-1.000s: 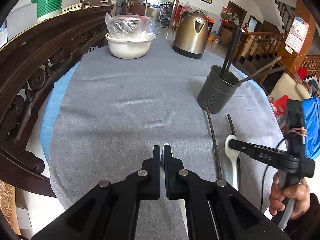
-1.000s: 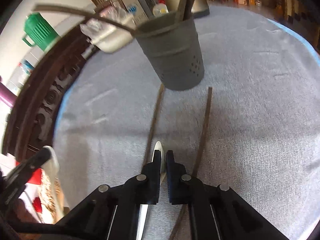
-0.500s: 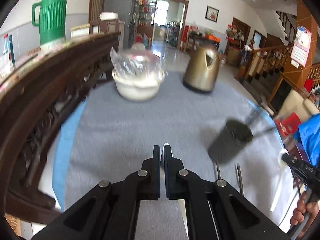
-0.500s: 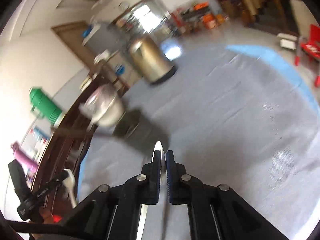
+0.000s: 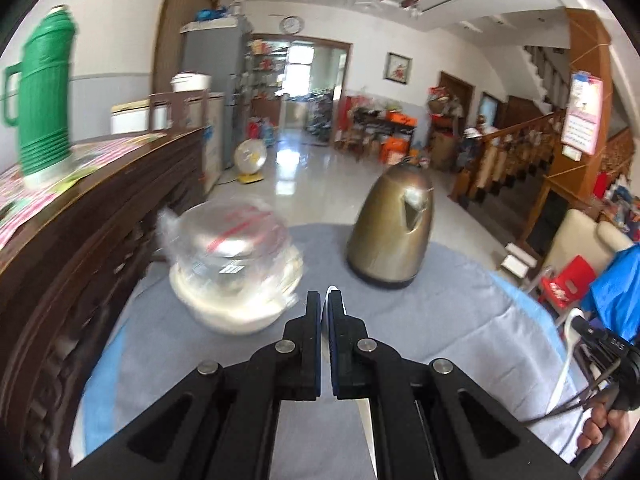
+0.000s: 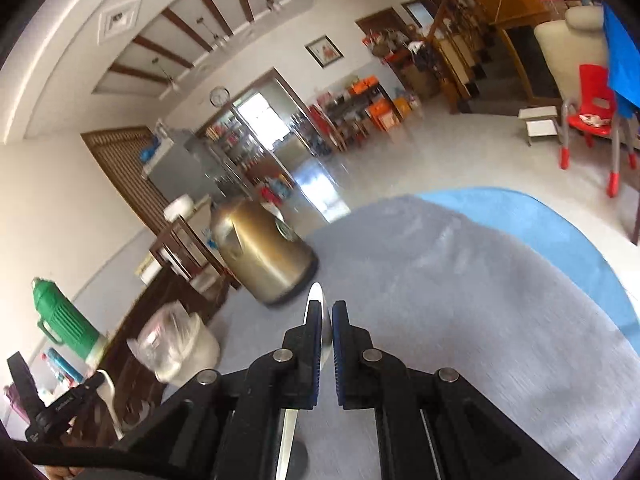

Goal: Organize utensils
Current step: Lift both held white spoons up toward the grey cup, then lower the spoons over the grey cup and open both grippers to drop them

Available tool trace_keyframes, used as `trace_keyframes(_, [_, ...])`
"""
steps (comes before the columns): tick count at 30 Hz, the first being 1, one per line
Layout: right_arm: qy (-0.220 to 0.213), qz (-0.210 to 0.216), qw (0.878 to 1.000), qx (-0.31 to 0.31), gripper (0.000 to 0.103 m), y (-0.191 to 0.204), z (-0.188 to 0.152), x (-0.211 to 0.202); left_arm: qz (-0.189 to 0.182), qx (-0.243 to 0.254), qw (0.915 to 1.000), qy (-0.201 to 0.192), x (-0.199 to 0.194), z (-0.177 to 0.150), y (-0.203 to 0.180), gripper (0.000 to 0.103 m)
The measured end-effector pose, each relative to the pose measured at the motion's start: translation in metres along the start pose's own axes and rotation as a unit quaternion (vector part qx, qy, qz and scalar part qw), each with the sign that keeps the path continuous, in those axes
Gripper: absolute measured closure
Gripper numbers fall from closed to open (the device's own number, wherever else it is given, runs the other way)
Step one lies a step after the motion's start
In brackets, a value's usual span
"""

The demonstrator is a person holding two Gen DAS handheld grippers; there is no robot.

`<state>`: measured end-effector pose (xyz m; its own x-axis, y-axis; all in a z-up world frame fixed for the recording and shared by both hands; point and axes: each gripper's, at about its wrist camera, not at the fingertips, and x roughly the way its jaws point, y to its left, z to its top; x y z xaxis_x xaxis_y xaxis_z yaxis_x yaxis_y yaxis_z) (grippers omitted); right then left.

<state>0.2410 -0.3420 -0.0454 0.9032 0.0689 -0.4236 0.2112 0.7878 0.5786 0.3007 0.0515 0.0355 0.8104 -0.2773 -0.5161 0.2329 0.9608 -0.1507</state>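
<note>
My left gripper point(image 5: 325, 300) is shut on a white spoon point(image 5: 333, 290); only the spoon's tip shows above the pads and its handle runs down below them. My right gripper point(image 6: 325, 310) is shut on another white spoon point(image 6: 315, 295), held high above the grey tablecloth point(image 6: 460, 300). In the left wrist view the right gripper point(image 5: 580, 326) shows at the right edge with its white spoon. In the right wrist view the left gripper point(image 6: 94, 380) shows at the lower left with its spoon. The grey utensil cup and the chopsticks are out of both views.
A gold kettle point(image 5: 394, 228) stands at the far side of the table. A white bowl covered in clear plastic point(image 5: 236, 268) sits left of it. A dark carved wooden rail point(image 5: 80, 248) runs along the left, with a green jug point(image 5: 44, 100) behind it.
Both grippers have lifted and tilted upward with their spoons. The utensil cup and chopsticks on the cloth have dropped out of both views.
</note>
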Motion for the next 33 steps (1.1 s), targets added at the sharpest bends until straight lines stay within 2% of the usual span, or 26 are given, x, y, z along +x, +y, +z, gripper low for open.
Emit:
trace_keyframes(4, [-0.021,0.036,0.999,-0.016,0.098,0.015,0.01,0.023,-0.058,0.025,0.998,-0.011,0.022,0.013,-0.022,0.1])
trace_keyframes(7, [-0.031,0.064,0.996,-0.044,0.097,0.029,0.013,0.035,-0.107,0.058,0.9922,-0.025,0.033,0.016,-0.045,0.1])
trace_keyframes(12, [-0.036,0.113,0.989,-0.082,0.097,0.048,0.01,0.045,-0.19,0.097,0.9763,-0.038,0.048,0.012,-0.072,0.1])
trace_keyframes(17, [-0.03,0.151,0.983,-0.099,0.097,0.056,0.008,0.056,-0.24,0.129,0.9606,-0.054,0.051,0.001,-0.092,0.1])
trace_keyframes(20, [-0.025,0.174,0.979,-0.098,0.097,0.057,0.005,0.061,-0.254,0.157,0.952,-0.068,0.046,-0.007,-0.1,0.1])
trace_keyframes(23, [-0.026,0.19,0.975,-0.109,0.097,0.059,0.002,0.06,-0.266,0.167,0.9471,-0.068,0.047,-0.014,-0.102,0.1])
trace_keyframes(29, [-0.037,0.207,0.968,-0.139,0.097,0.068,-0.006,0.054,-0.271,0.175,0.9439,-0.069,0.051,-0.025,-0.099,0.1])
trace_keyframes(33, [-0.038,0.206,0.965,-0.157,0.097,0.074,-0.011,0.054,-0.29,0.181,0.9377,-0.062,0.049,-0.028,-0.096,0.1])
